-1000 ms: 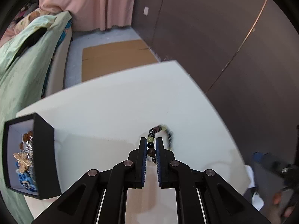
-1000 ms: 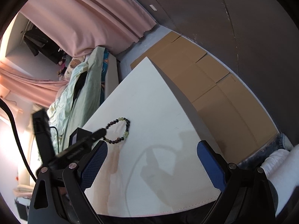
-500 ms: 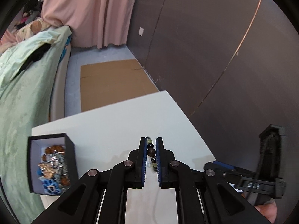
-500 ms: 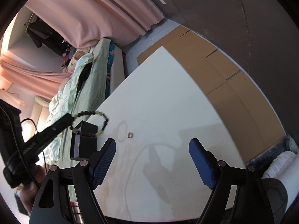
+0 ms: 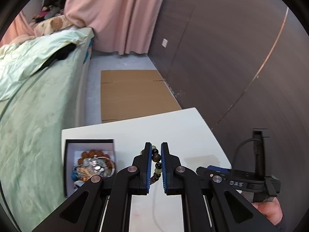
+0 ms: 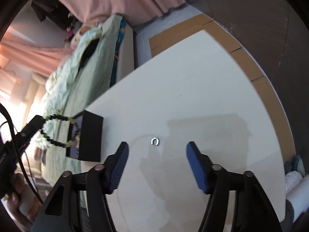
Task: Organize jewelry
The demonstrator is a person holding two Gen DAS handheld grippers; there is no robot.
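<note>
My left gripper (image 5: 154,148) is shut on a beaded bracelet (image 5: 156,157) of dark and green beads and holds it in the air beside the black jewelry box (image 5: 88,141). The box holds several pieces of jewelry (image 5: 92,166). In the right wrist view the bracelet (image 6: 56,130) hangs as a loop from the left gripper (image 6: 41,122) next to the box (image 6: 90,135). My right gripper (image 6: 155,147) is open and empty above the white table (image 6: 193,96). A small silver ring (image 6: 154,141) lies on the table between its fingers.
A bed with a green cover (image 5: 34,96) runs along the table's left side. Flat cardboard (image 5: 133,92) lies on the floor beyond the table. A dark wall (image 5: 231,58) stands to the right. Pink curtains (image 5: 115,15) hang at the back.
My left gripper has lifted the bracelet off the table and carried it left toward the box. My right gripper has moved over the silver ring, which lay under the bracelet.
</note>
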